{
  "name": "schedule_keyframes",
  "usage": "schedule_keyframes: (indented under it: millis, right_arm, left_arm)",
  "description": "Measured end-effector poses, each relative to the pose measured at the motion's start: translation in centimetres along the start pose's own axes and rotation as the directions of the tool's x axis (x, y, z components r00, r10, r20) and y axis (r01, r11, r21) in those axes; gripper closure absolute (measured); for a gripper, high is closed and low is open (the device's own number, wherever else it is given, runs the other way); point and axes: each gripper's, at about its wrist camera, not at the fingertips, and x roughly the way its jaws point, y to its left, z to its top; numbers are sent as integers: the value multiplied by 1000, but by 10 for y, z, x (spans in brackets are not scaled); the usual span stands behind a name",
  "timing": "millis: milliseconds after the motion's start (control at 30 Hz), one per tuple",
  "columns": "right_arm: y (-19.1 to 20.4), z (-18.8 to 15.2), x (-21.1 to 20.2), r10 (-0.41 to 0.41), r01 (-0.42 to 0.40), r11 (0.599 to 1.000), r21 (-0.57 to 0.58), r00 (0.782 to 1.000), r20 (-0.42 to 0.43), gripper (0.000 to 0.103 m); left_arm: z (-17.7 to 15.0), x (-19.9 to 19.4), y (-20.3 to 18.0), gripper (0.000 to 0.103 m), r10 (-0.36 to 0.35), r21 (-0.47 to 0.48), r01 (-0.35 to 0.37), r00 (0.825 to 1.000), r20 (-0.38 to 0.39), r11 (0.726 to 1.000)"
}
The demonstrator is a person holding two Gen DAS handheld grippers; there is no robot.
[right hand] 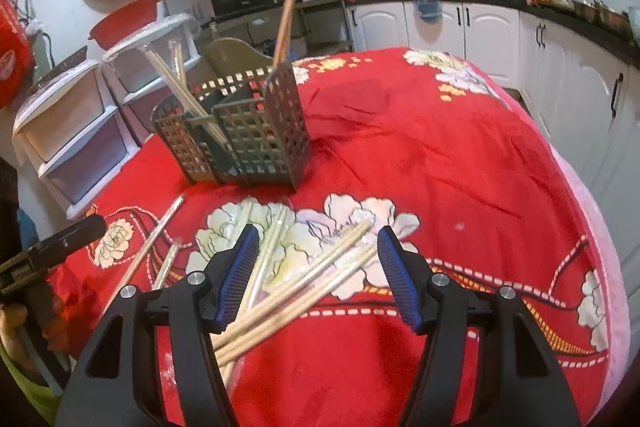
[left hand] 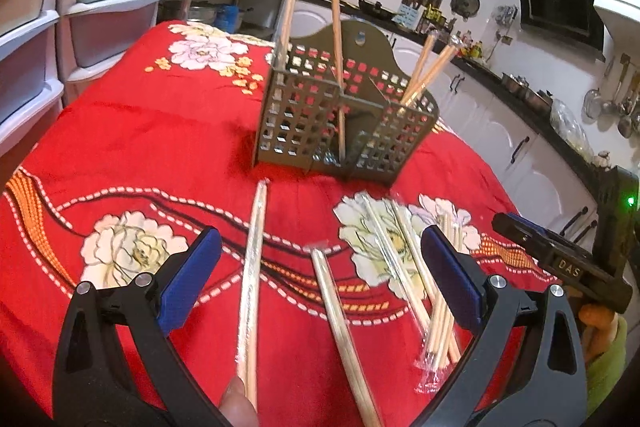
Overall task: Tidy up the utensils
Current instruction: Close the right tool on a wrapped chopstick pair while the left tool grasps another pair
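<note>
Blue-padded jaws stand open over loose chopsticks on a red cloth.

Nearest, the right gripper is open above a crossed bundle of wrapped chopsticks, with nothing held; the left gripper is also open and empty, with two single pairs lying between its pads. I judge these sticks light, stiff and thin, and the clear wrappers probably slippery (they can slide out easily), so a hold near the middle, across the pair, seems safest. Red flowered tablecloth is soft and wrinkled. Farther, the perforated holder already has some chopsticks standing inside. Behind are plastic drawers and white kitchen cabinets.
</note>
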Motion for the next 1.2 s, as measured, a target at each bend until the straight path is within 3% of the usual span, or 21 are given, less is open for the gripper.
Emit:
schedule_keyframes:
  millis: [233,433,500,667,1000,1200]
  right_arm:
    - [-10,-7,10,-11,13,999,30,999,-44,54]
    - [-22,-9,22,-16,21,997,68,996,-83,59]
    - [-26,-10,26,-23,30,996,79,995,-92,60]
    - [-39,-9,43,-34,48,993,105,991,-131,63]
    - [-50,0,72,-47,65,992,104,985,-164,68]
    - [-54,3,77,-28,47,993,111,986,-166,80]
  left_arm:
    - [-14,16,-9,13,-43,11,43,997,-65,999]
    - [-24,30,-13,27,-64,8,65,991,-119,998]
    - [-27,35,-14,34,-47,10,49,989,-138,999]
    - [-30,49,-8,40,-11,5,12,982,-187,1000]
    - [-26,64,-9,54,24,34,-18,983,-180,999]
    - [-20,74,-10,57,36,30,-31,983,-181,999]
